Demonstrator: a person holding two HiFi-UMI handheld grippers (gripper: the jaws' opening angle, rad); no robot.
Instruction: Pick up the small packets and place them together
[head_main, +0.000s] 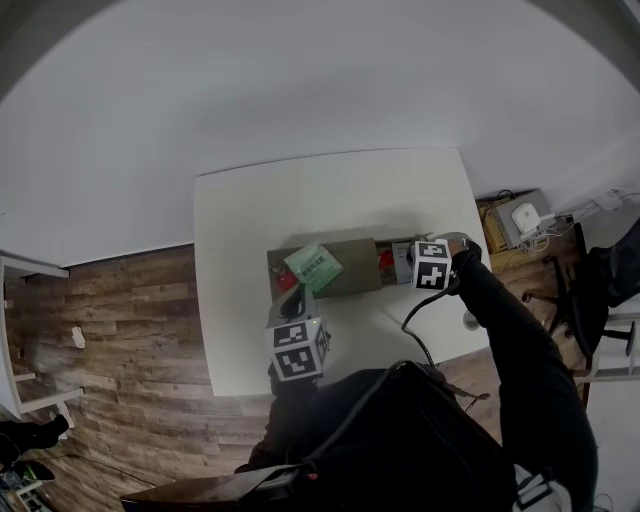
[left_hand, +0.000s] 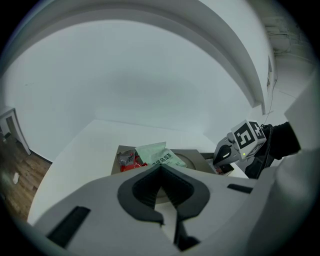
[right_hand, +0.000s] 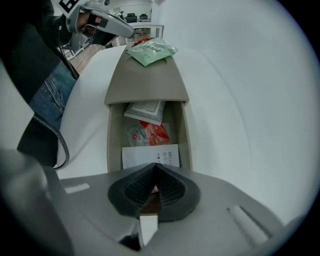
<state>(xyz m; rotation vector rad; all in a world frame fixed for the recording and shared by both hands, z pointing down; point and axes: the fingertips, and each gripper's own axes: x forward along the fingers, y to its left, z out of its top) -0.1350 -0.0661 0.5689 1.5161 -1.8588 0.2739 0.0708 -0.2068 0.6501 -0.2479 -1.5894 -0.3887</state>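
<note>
A tan tray (head_main: 352, 280) lies in the middle of the white table (head_main: 240, 250), half covered by its lid (right_hand: 147, 80). A green packet (head_main: 314, 266) (left_hand: 157, 155) (right_hand: 151, 51) rests on the lid. A red packet (left_hand: 129, 160) (head_main: 287, 281) lies at the tray's left end. The open right end holds a printed white packet (right_hand: 150, 156), a red and clear packet (right_hand: 147, 134) and another white one (right_hand: 145, 111). My right gripper (right_hand: 155, 167) (head_main: 410, 262) points down over that end, shut on a thin small packet (right_hand: 150, 205). My left gripper (left_hand: 161, 167) (head_main: 290, 302) is shut and empty, in front of the tray.
A black cable (head_main: 418, 335) crosses the table's near right corner. Right of the table stand an office chair (head_main: 600, 290) and a low shelf with a white device (head_main: 522, 218). Wood floor (head_main: 110, 330) runs along the left.
</note>
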